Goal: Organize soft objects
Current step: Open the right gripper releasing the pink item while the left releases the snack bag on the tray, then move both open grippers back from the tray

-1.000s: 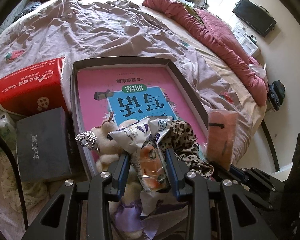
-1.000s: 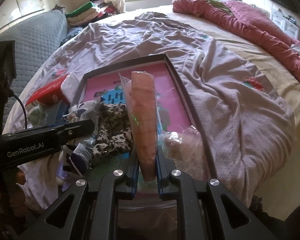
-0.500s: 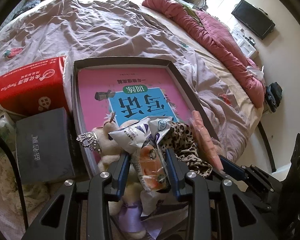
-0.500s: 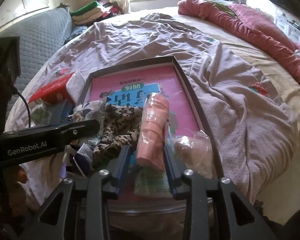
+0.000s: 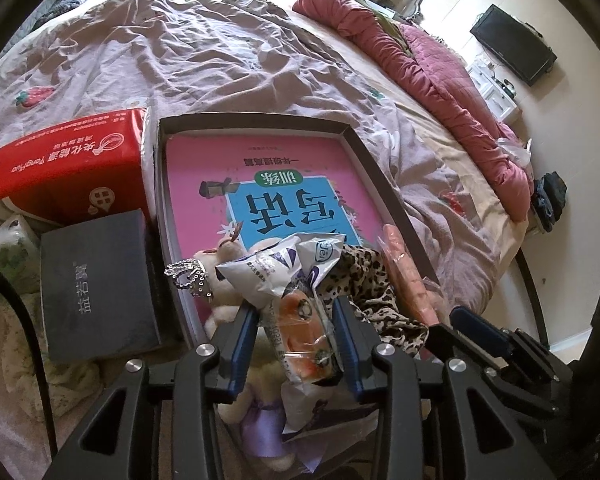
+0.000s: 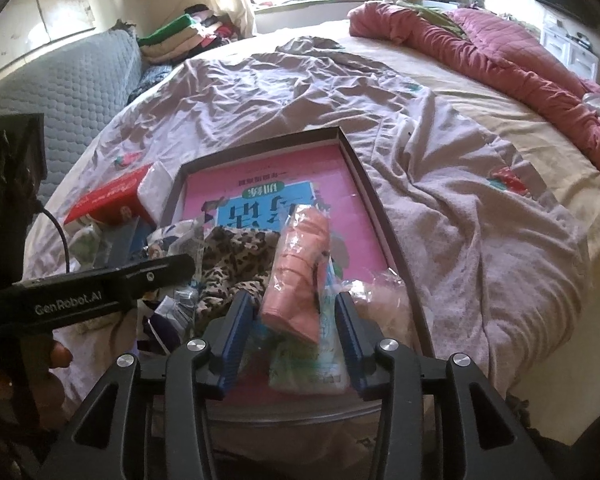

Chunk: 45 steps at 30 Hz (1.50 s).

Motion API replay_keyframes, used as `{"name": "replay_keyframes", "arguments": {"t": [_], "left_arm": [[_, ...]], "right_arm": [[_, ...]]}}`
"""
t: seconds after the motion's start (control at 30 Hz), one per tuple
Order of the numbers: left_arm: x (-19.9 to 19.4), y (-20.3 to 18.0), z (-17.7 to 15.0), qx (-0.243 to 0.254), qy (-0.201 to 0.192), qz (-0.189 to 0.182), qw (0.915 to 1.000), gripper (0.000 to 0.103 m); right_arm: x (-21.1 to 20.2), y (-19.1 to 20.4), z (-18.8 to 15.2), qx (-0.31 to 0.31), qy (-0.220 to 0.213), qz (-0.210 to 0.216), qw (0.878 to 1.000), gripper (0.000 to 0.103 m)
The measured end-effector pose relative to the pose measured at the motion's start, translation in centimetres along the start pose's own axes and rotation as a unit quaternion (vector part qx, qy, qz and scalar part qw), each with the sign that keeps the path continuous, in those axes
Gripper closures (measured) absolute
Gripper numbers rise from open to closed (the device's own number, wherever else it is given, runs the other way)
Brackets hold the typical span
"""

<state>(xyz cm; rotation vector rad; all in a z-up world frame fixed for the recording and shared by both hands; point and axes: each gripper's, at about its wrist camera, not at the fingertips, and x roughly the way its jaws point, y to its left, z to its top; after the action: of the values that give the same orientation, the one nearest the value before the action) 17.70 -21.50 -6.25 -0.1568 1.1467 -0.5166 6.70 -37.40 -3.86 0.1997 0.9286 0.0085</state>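
Observation:
A dark shallow tray (image 5: 252, 122) with a pink book in it lies on the bed. At its near end are a plush toy (image 5: 224, 308), a white bag (image 5: 256, 272) and a leopard-print cloth (image 5: 364, 280). My left gripper (image 5: 294, 304) is shut on an orange-and-white snack packet (image 5: 300, 320) just above the toy. A wrapped pink roll (image 6: 300, 264) lies in the tray beside the cloth. My right gripper (image 6: 292, 300) straddles its near end with the jaws opening, and the pads stand clear of it.
A red carton (image 5: 60, 164) and a dark box (image 5: 96, 284) sit left of the tray. A crumpled clear bag (image 6: 384, 300) and a green-white packet (image 6: 320, 364) lie at the tray's near right. A red quilt (image 5: 440, 64) runs along the bed's far side.
The right gripper's jaws have spread apart. The pink roll, held upright before, has tipped over and now lies in the tray. The left gripper and its packet have not moved.

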Motion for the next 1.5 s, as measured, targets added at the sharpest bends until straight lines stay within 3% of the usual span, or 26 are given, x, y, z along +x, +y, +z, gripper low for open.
{"name": "replay_keyframes", "arguments": {"t": [0.6, 0.93, 1.17, 1.5], "left_arm": [[-1.2, -1.5, -0.1, 0.030, -0.016, 0.010, 0.9994, 0.057], [-3.7, -2.1, 0.1, 0.049, -0.045, 0.027, 0.9974, 0.050], [-5.8, -1.7, 0.0, 0.040, -0.066, 0.030, 0.9966, 0.041], [-8.1, -1.3, -0.6, 0.037, -0.081, 0.046, 0.9949, 0.037]], "right_arm": [[-1.2, 0.1, 0.2, 0.004, -0.010, -0.001, 1.000, 0.051], [-2.5, 0.6, 0.7, 0.007, -0.029, -0.005, 1.000, 0.046], [-3.4, 0.8, 0.9, 0.008, -0.039, -0.006, 0.999, 0.042], [-5.1, 1.7, 1.1, -0.002, -0.058, -0.016, 0.998, 0.039]]}}
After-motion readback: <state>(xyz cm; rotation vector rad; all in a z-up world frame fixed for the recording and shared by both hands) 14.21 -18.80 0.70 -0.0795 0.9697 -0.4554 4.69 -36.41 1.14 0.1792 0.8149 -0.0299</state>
